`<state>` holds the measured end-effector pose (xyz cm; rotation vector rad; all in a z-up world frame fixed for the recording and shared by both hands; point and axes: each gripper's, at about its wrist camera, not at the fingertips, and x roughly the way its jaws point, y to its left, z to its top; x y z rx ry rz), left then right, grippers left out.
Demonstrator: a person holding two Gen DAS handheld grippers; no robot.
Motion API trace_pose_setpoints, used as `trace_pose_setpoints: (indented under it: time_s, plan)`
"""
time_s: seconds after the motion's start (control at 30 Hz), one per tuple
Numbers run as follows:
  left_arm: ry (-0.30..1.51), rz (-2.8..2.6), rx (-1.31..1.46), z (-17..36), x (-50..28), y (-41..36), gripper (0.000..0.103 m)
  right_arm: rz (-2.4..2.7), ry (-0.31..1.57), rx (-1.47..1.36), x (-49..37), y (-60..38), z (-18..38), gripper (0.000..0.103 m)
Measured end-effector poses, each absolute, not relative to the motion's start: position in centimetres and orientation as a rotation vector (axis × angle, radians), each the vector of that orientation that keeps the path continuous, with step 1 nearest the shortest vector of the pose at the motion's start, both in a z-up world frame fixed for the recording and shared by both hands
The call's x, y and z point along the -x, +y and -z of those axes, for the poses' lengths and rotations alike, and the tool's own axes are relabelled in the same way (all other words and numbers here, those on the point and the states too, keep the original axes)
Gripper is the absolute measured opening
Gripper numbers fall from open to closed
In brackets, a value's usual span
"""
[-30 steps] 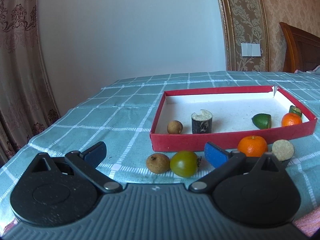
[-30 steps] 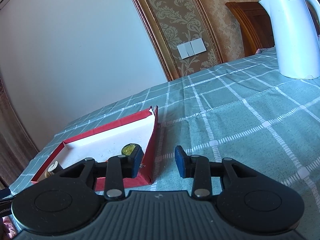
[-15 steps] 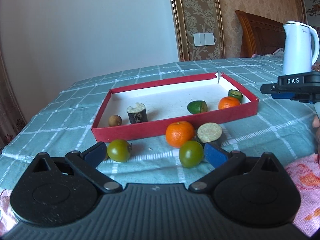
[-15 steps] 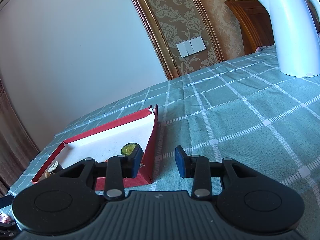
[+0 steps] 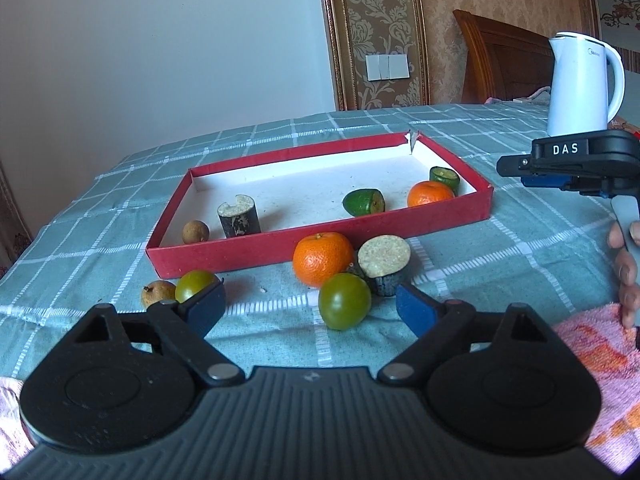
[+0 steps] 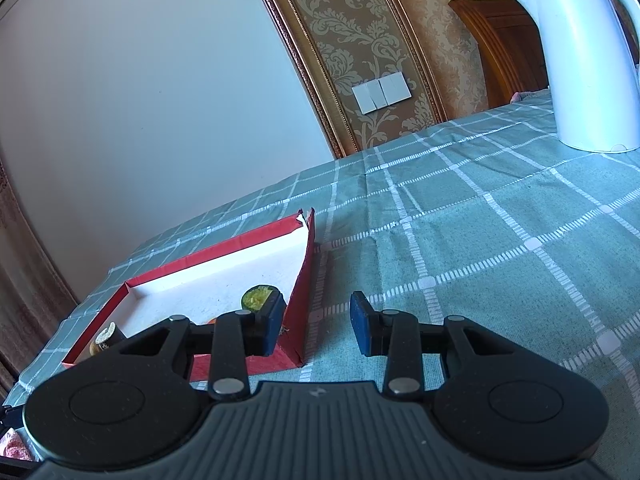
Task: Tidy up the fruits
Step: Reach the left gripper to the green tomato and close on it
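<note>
Teal checked tablecloth point(image 5: 520, 240) over a table, with a plain pale wall behind, a patterned gold wallpaper panel with a white wall switch point(image 5: 387, 67), and a wooden headboard point(image 5: 500, 60). White electric kettle point(image 5: 580, 88) stands at the far right of the cloth.

Shallow red cardboard tray with white floor point(image 5: 320, 248) lies mid-table. Inside it:
- small brown round fruit point(image 5: 196, 232) at near left corner
- dark cut cylinder with pale notched top point(image 5: 239, 216), upright, just beside it
- green cut fruit point(image 5: 363, 202), on its side
- tray mandarin point(image 5: 430, 194) and a small green-rimmed slice point(image 5: 444, 176) at the right end, close together

Outside, just in front of the tray's near wall:
- loose orange mandarin point(image 5: 323, 258)
- dark stub with pale round cut face point(image 5: 384, 264), touching or nearly touching the mandarin
- near green tomato-like fruit point(image 5: 344, 300) in front of both
- second green round fruit point(image 5: 194, 285) and a small brown pear-shaped fruit point(image 5: 157, 292) to the left, side by side

Left gripper point(image 5: 310, 304): blue pads wide apart and closing. The near green fruit sits between them, untouched. The left pad overlaps the second green fruit in view; I cannot tell whether they touch.

Right gripper point(image 6: 314, 324): narrow gap, nothing between the pads. It hangs at the tray's right end, the left pad over the tray wall. A person's fingers point(image 5: 624, 268) hold its handle above a pink patterned towel point(image 5: 592, 360).
</note>
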<state>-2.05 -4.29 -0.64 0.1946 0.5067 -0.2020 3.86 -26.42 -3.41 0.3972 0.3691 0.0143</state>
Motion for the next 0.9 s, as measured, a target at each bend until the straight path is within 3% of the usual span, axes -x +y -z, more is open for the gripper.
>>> trace_pose_setpoints:
  time_s: [0.13,0.53,0.73,0.8,0.9]
  plan:
    - [0.542,0.217,-0.18,1.1,1.4,-4.4,0.07,-0.013,0.37,-0.399,-3.9,-26.4,3.5,0.035]
    - [0.569,0.213,-0.183,1.8,0.1,-5.2,0.066,-0.016,0.376,-0.4,-3.9,-26.5,3.7,0.036]
    - [0.593,0.239,-0.168,2.0,-0.3,-5.5,0.045,-0.016,0.377,-0.4,-3.9,-26.5,3.6,0.036]
    - [0.595,0.247,-0.169,2.0,-0.3,-5.7,0.033,-0.016,0.377,-0.4,-3.9,-26.5,3.6,0.036]
    - [0.598,0.245,-0.165,1.9,-0.3,-5.9,0.03,-0.015,0.376,-0.401,-3.9,-26.5,3.6,0.036]
